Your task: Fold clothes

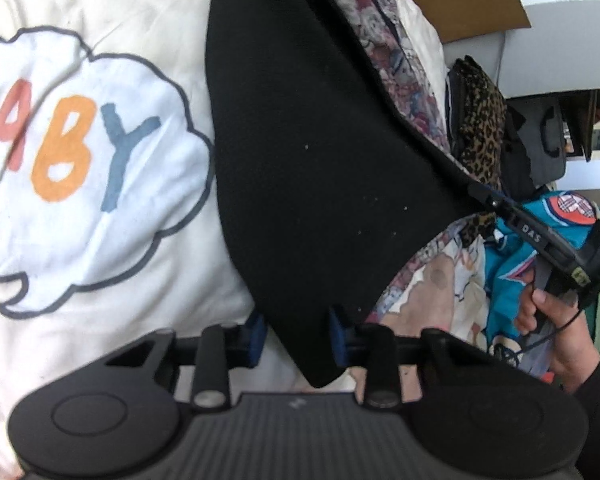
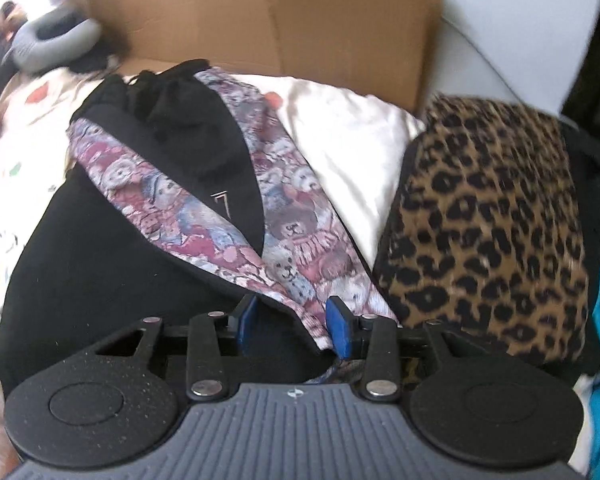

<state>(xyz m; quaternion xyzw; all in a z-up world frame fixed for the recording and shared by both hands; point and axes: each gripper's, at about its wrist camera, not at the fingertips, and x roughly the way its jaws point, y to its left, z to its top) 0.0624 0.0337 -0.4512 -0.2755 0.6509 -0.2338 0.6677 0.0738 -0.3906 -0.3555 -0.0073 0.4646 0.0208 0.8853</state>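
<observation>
Garment, black with teddy-bear lining, lies on white bedding. Left gripper jaws apart around its hem corner. Right gripper looks parted too, lining edge between; grip unclear.

The left wrist view looks close along its blue-padded fingers over a black garment, facing right toward the right gripper. The right wrist view looks forward, equally close, toward a far cardboard box. Both share the teddy-bear-print fabric and leopard-print cloth.
</observation>
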